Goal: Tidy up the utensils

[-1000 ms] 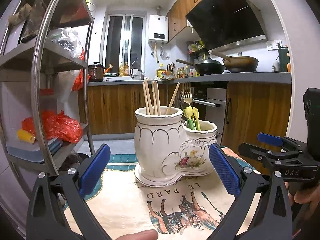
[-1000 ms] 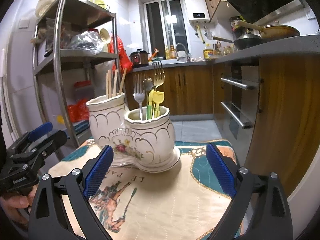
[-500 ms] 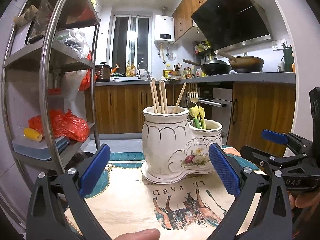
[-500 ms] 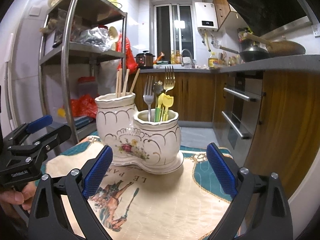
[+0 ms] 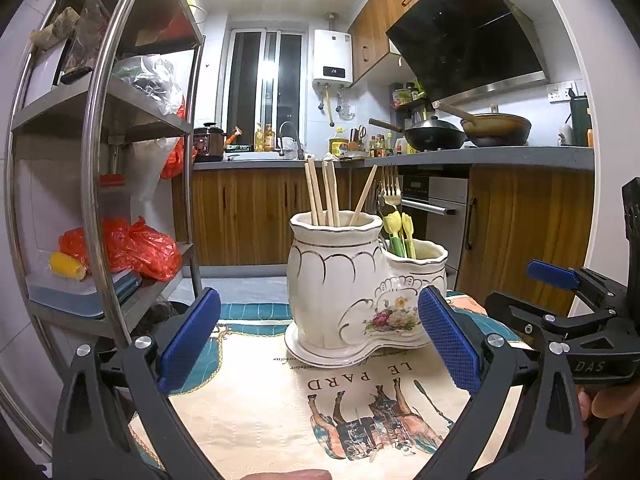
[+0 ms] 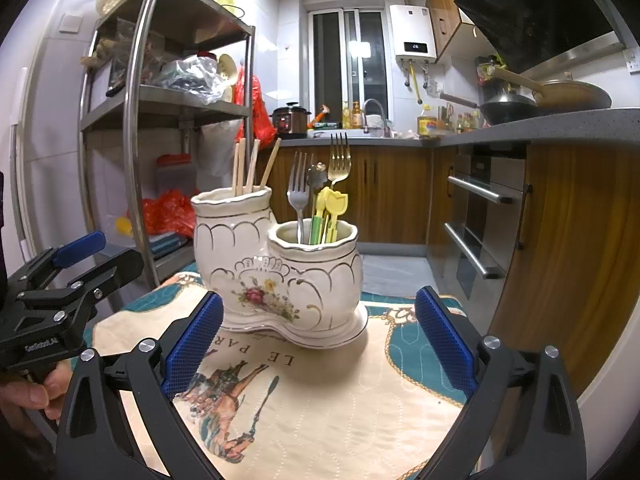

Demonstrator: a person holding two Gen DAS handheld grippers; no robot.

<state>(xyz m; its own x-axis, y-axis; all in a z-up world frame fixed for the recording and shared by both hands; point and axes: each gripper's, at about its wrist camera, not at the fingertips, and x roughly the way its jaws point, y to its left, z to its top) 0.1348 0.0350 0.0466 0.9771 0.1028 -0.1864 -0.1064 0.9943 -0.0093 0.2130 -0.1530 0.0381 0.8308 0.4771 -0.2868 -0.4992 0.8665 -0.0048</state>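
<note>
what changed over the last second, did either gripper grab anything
Neither took hold of anything. Both the left gripper and the right gripper drew back a little from the ceramic utensil holder, which now looks smaller and sits further right in the left wrist view. Both stayed open and empty. The chopsticks, forks and yellow-topped utensils kept their compartments, and the holder stayed put on the printed cloth.

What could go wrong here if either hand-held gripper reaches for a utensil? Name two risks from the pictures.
1. The white ceramic double-pot holder stands on a loose printed cloth; a sideways nudge might slide or tip it.
2. The silver forks and yellow-topped plastic picks crowd the shorter pot, so the open right hand-held gripper could catch more than one.
</note>
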